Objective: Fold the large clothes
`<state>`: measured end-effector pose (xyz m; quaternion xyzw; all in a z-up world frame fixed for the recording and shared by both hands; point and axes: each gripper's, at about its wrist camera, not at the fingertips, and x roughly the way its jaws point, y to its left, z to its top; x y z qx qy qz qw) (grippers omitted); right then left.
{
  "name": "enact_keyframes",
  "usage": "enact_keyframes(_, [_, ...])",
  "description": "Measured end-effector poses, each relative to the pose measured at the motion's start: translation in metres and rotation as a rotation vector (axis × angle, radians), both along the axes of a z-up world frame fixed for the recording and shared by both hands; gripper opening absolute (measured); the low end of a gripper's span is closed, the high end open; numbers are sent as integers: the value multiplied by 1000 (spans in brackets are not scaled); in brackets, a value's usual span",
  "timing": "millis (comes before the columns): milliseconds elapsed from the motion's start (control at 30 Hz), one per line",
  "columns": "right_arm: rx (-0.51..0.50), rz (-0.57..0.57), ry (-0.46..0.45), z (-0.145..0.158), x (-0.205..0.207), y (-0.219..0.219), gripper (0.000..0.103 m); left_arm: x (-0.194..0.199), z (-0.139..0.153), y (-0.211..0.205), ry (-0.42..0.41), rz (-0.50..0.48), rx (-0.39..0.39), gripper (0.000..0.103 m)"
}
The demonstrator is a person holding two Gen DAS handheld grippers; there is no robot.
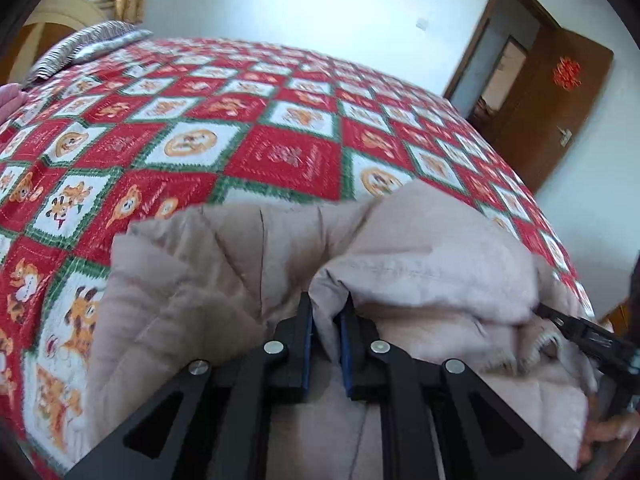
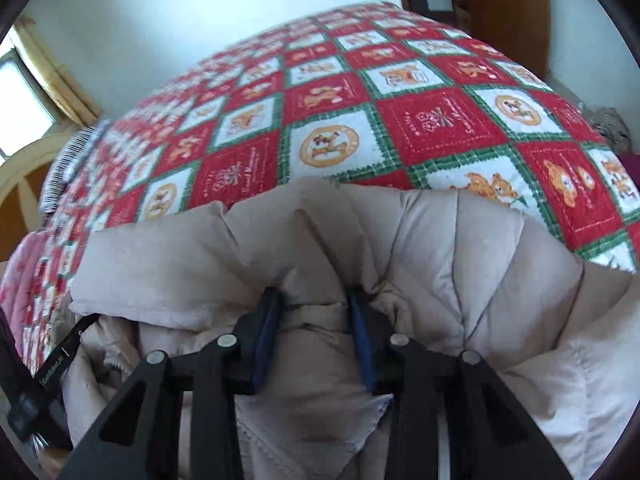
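A beige quilted padded coat (image 1: 420, 248) lies bunched at the near side of a bed. In the left wrist view my left gripper (image 1: 328, 304) is shut on a raised fold of the coat, which is pinched between its blue pads. In the right wrist view the coat (image 2: 400, 232) fills the foreground. My right gripper (image 2: 316, 300) stands with its fingers apart, and a band of the coat's fabric lies loosely between them. Each gripper shows at the edge of the other's view: the right one (image 1: 580, 332) at the coat's right end, the left one (image 2: 60, 360) at its left.
The bed carries a red, white and green patchwork quilt (image 1: 280, 152) with bear pictures. A striped pillow (image 1: 88, 44) lies at its far left, by a wooden headboard (image 1: 60, 12). A brown door (image 1: 552, 120) stands open at the right. Pink cloth (image 2: 16, 280) lies at the left edge.
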<state>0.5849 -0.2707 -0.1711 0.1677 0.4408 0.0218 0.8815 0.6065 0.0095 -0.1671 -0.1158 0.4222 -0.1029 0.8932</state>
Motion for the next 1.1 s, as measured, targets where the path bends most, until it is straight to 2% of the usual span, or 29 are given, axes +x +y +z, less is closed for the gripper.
enact_keyframes(133, [-199,46,-41,1,-6,26,35,-35,32,8,27,-96,-20,12])
enact_keyframes(200, [-200,45,-53,1,-6,26,35,-42,51,4,5,-115,-30,12])
enact_keyframes(300, [-173,51,-61,0,-9,21,35,-30,78,-17,-44,-141,-38,13])
enact_keyframes(333, [-182,54,-62,0,-9,22,35,-17,87,-31,-63,-154,-52,21])
enact_keyframes(367, [-192,57,-64,0,-8,24,35,-8,88,-39,-71,-157,-58,41])
enact_keyframes(433, [-199,63,-71,-1,-9,26,35,19,80,-57,-78,-128,-15,59])
enact_keyframes(567, [-177,65,-84,-2,-9,25,35,42,37,-65,-22,-50,153,59])
enact_keyframes(633, [-170,68,-90,-2,-10,25,36,38,13,-58,9,-54,155,61])
enact_keyframes(733, [-138,72,-101,-2,-11,21,38,19,-4,-53,-50,-46,172,61])
enact_keyframes(800, [-121,67,-110,0,-13,19,38,19,-7,-59,-57,-41,213,61])
enact_keyframes(900, [-114,54,-103,6,-15,19,39,24,-11,-58,-44,-35,213,61])
enact_keyframes(967, [-100,27,-117,21,-23,17,39,24,-12,-61,-51,-28,238,61])
enact_keyframes(1000, [-85,19,-154,34,-28,16,39,24,-12,-63,-52,-28,248,61])
enact_keyframes(1067, [-131,8,-207,53,-29,18,39,23,-12,-62,-53,-27,246,61])
enact_keyframes(1100, [-211,-4,-211,60,-24,23,40,23,-12,-62,-54,-27,246,61])
